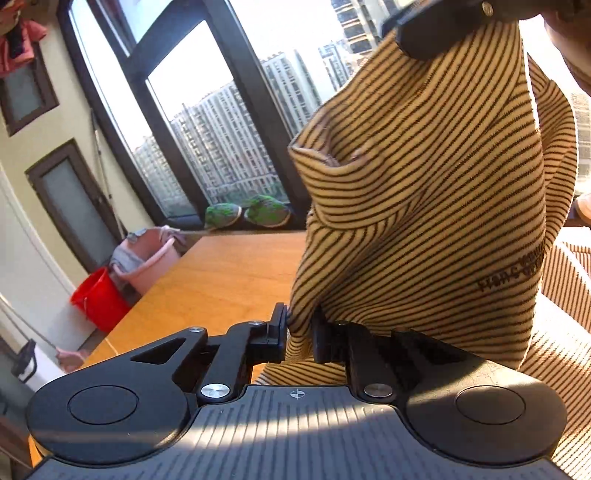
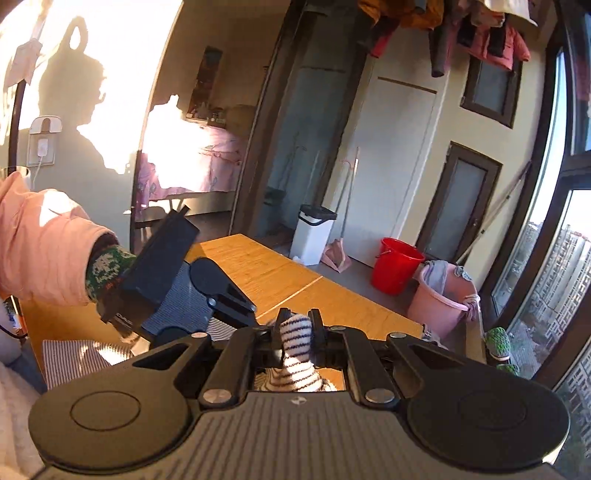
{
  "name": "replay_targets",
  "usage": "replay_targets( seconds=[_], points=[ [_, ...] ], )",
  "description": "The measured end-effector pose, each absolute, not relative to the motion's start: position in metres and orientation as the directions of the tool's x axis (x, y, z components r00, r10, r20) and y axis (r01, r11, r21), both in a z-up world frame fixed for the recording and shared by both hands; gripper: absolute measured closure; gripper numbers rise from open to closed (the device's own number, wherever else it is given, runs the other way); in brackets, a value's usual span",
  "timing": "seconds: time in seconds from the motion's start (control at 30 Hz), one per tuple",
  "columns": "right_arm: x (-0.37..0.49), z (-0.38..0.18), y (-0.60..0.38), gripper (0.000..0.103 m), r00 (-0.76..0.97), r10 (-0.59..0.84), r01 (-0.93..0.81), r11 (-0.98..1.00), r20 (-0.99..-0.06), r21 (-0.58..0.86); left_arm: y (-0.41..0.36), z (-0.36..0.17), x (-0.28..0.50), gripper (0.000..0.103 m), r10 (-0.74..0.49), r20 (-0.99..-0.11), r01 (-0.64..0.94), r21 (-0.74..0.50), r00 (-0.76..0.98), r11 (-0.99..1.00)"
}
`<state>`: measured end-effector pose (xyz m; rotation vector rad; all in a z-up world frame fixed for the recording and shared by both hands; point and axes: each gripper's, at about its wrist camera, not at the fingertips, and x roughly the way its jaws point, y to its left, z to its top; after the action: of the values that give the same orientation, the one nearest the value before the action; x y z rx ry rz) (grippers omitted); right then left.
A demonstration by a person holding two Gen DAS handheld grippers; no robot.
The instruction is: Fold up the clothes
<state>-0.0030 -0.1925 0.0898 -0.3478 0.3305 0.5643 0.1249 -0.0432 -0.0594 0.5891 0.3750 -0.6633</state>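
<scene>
A tan garment with thin dark stripes [image 1: 424, 192] hangs in the air above the wooden table [image 1: 221, 273]. My left gripper [image 1: 300, 334] is shut on its lower edge. My right gripper [image 2: 298, 332] is shut on another bunched edge of the striped garment [image 2: 295, 328]. In the left wrist view the right gripper [image 1: 436, 29] holds the garment's top, high at the upper right. In the right wrist view the left gripper [image 2: 177, 288] sits lower left, held by a hand in a pink sleeve. Part of the garment lies on the table [image 2: 74, 356].
A red bucket [image 2: 397, 269] and a pink basin with cloths [image 2: 447, 295] stand on the floor beyond the table's far end. A white bin [image 2: 314, 232] and a dustpan are by the wall. Green slippers [image 1: 245, 214] lie by the window. Clothes hang overhead.
</scene>
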Motion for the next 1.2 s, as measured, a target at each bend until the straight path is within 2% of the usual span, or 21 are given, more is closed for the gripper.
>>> replay_targets(
  seconds=[0.07, 0.13, 0.17, 0.27, 0.3, 0.4, 0.43, 0.5, 0.63, 0.77, 0.87, 1.03, 1.2],
  points=[
    [0.006, 0.084, -0.211, 0.084, 0.804, 0.422, -0.52, 0.84, -0.419, -0.153, -0.028, -0.054, 0.125, 0.089, -0.427, -0.482, 0.624, 0.393, 0.765, 0.676],
    [0.011, 0.078, -0.228, 0.058, 0.795, 0.419, -0.494, 0.867, -0.438, -0.068, -0.014, -0.048, 0.124, 0.089, -0.396, -0.459, 0.584, 0.4, 0.795, 0.707],
    [0.012, 0.074, -0.234, 0.054, 0.788, 0.426, -0.489, 0.872, -0.444, -0.032, -0.008, -0.045, 0.123, 0.089, -0.383, -0.447, 0.564, 0.402, 0.808, 0.721],
    [0.015, 0.058, -0.23, 0.054, 0.783, 0.42, -0.494, 0.868, -0.458, -0.048, 0.005, -0.037, 0.118, 0.089, -0.347, -0.41, 0.51, 0.405, 0.843, 0.759],
    [0.019, 0.051, -0.224, 0.056, 0.79, 0.405, -0.487, 0.871, -0.461, -0.069, 0.009, -0.035, 0.116, 0.089, -0.332, -0.396, 0.488, 0.407, 0.856, 0.773],
    [0.04, 0.036, -0.204, 0.095, 0.812, 0.334, -0.446, 0.884, -0.479, -0.14, 0.025, -0.02, 0.105, 0.09, -0.282, -0.338, 0.409, 0.401, 0.898, 0.82],
    [0.044, 0.036, -0.197, 0.095, 0.83, 0.315, -0.433, 0.885, -0.461, -0.174, 0.03, -0.009, 0.097, 0.09, -0.272, -0.31, 0.386, 0.41, 0.911, 0.827],
    [0.042, 0.052, -0.187, 0.096, 0.882, 0.295, -0.397, 0.885, -0.367, -0.243, 0.036, 0.018, 0.075, 0.091, -0.244, -0.222, 0.323, 0.464, 0.944, 0.825],
    [0.011, 0.109, -0.176, 0.096, 0.935, 0.339, -0.355, 0.877, -0.107, -0.325, 0.049, 0.073, 0.029, 0.091, -0.197, -0.034, 0.183, 0.549, 0.98, 0.816],
    [-0.033, 0.158, -0.17, 0.096, 0.916, 0.384, -0.318, 0.872, 0.117, -0.373, 0.051, 0.128, -0.025, 0.091, -0.173, 0.181, 0.04, 0.57, 0.968, 0.821],
    [-0.065, 0.19, -0.169, 0.096, 0.877, 0.417, -0.307, 0.868, 0.24, -0.39, 0.046, 0.158, -0.065, 0.091, -0.162, 0.305, -0.043, 0.568, 0.938, 0.822],
    [-0.103, 0.221, -0.169, 0.096, 0.815, 0.44, -0.28, 0.868, 0.376, -0.41, 0.04, 0.192, -0.113, 0.089, -0.153, 0.439, -0.128, 0.547, 0.885, 0.828],
    [-0.106, 0.236, -0.17, 0.096, 0.801, 0.473, -0.344, 0.866, 0.367, -0.363, 0.045, 0.196, -0.11, 0.087, -0.112, 0.443, -0.159, 0.53, 0.889, 0.833]
  ],
)
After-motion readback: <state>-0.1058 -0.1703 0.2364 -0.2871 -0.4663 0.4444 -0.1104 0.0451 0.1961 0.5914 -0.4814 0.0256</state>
